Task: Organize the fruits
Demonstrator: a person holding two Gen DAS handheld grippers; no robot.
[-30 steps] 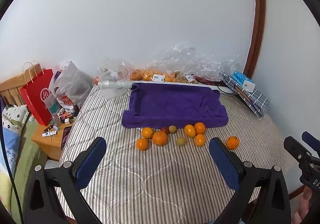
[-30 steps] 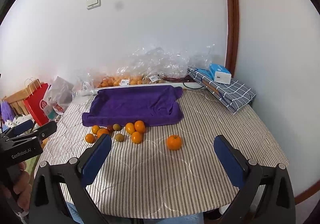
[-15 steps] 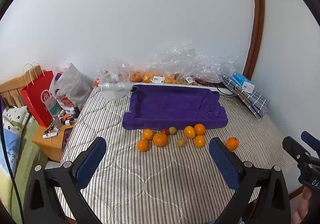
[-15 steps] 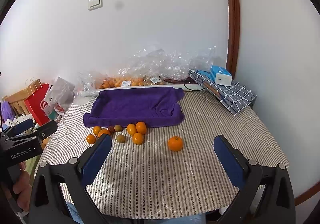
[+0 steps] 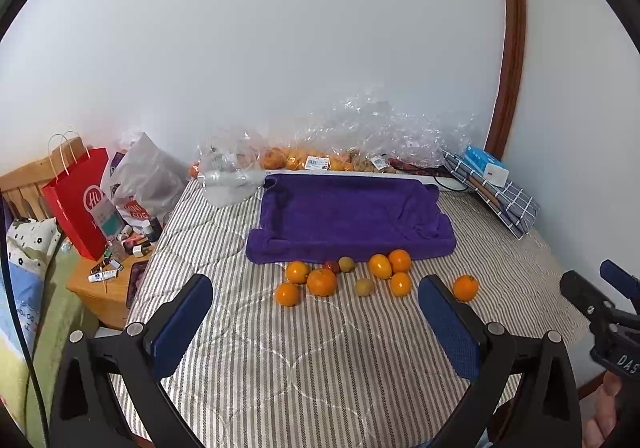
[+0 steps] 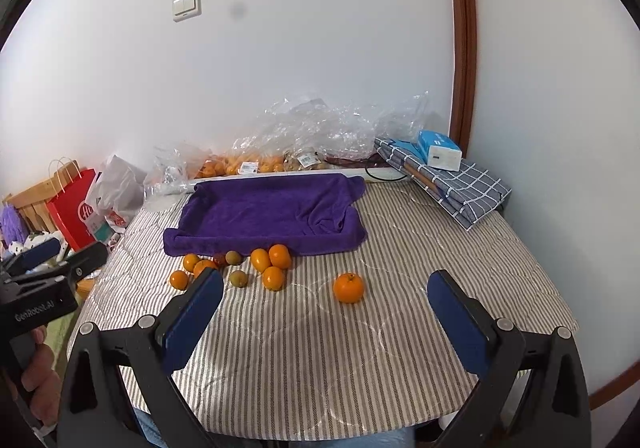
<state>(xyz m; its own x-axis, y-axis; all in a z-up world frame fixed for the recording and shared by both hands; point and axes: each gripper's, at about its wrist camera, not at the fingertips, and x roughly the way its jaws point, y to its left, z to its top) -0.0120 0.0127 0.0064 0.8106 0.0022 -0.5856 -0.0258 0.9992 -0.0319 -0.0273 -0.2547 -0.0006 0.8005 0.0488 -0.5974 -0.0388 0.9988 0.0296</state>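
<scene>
You are holding the left gripper (image 5: 316, 306) and right gripper (image 6: 326, 298) spread wide and empty over bare striped table (image 6: 320, 368). The fruit cluster (image 6: 236, 266) is lying just beside the purple towel tray's (image 6: 264, 214) near edge, strung left to right along it; the lone orange (image 6: 349, 287) is sitting apart, stem upward.

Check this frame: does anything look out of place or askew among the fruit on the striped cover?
One round orange fruit sits alone on the striped cover, apart to the right of the cluster of small orange and greenish fruits along the front edge of the purple towel-lined tray. Nothing looks spilled or damaged.
</scene>
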